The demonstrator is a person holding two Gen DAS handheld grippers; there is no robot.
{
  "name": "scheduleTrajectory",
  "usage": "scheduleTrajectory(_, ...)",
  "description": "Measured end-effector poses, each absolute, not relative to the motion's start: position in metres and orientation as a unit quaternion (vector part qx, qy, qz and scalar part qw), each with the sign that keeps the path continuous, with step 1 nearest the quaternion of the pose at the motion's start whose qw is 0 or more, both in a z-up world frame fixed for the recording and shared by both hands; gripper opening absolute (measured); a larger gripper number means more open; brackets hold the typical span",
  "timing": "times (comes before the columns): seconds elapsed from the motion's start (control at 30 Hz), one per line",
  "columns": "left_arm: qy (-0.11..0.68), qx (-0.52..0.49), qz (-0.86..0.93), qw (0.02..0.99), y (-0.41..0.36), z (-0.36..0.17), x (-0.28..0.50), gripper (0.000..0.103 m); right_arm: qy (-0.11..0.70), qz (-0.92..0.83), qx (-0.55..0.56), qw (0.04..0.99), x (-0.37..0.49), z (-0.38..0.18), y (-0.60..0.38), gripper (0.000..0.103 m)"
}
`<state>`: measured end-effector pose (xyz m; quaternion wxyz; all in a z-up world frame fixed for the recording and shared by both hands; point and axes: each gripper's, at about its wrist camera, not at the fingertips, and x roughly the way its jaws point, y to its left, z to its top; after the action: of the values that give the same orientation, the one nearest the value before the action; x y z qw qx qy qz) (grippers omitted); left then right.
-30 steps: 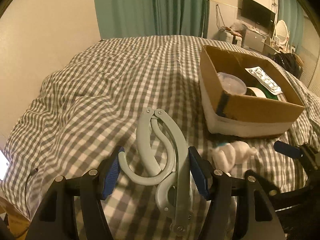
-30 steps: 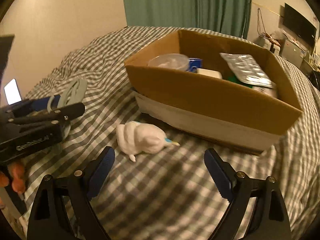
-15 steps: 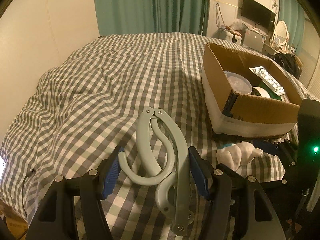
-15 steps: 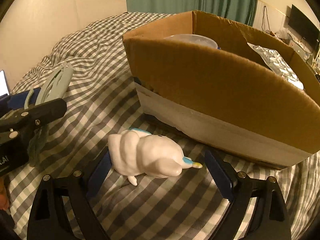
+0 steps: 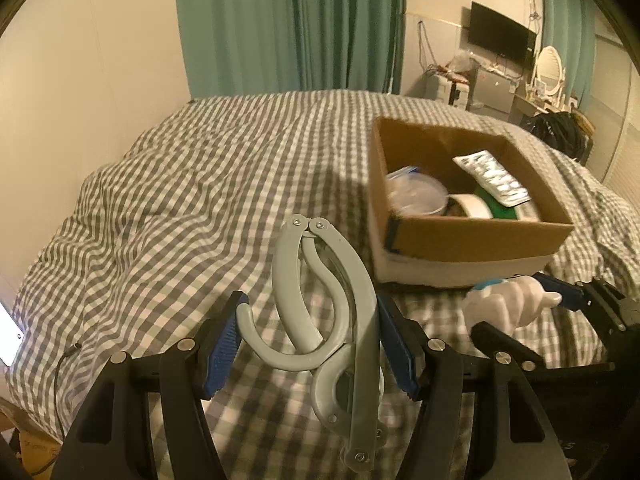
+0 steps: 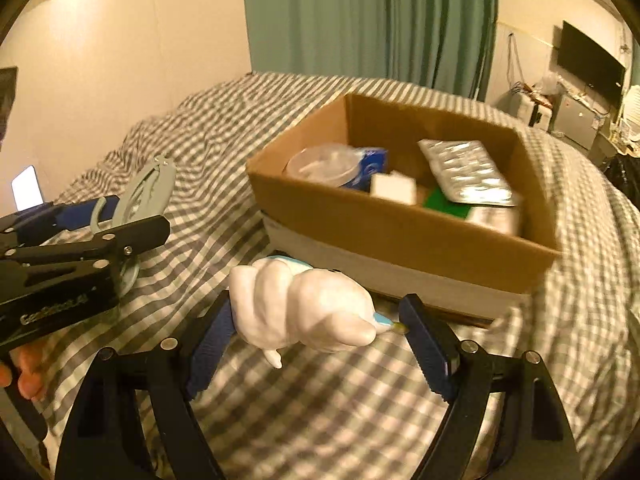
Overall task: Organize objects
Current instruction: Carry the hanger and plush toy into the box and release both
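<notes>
A grey folding hanger (image 5: 360, 300) sits between the blue pads of my left gripper (image 5: 310, 344), which is shut on it above the checked bedspread (image 5: 180, 200). The hanger (image 6: 148, 188) also shows at the left of the right wrist view. My right gripper (image 6: 316, 344) is shut on a white soft toy (image 6: 304, 308) with a blue and yellow tip, held just off the bed in front of the cardboard box (image 6: 392, 232). In the left wrist view the toy (image 5: 504, 304) hangs right of the hanger, below the box (image 5: 472, 236).
The box holds a clear tub (image 6: 320, 164), a silver blister pack (image 6: 464, 172), a tape roll (image 5: 472, 206) and a green item. A lit phone (image 6: 27, 192) and a cable (image 5: 60, 360) lie at the bed's left edge. Green curtains (image 5: 292, 24) hang behind.
My right gripper has shut on the white toy and lifted it off the bed. Both grippers have risen, so the box's inside shows more. The hanger stays in the left gripper.
</notes>
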<state>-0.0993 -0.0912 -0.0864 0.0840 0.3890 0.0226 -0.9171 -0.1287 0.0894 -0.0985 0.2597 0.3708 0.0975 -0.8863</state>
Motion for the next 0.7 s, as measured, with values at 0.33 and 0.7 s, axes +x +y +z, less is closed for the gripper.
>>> scheduleTrajectory(0.33,-0.004,0.354,-0.935,0.036,-0.036,-0.047,-0.088,0.066,0.072,-0.919,0.317,0.224,-0.112,-0.040,0.148,0.082)
scheduleTrajectory(0.7,-0.036,0.314,-0.949,0.003,0.008,0.005,-0.129,0.066,0.056,-0.939,0.264,0.212,-0.134,0.017,0.186,0.082)
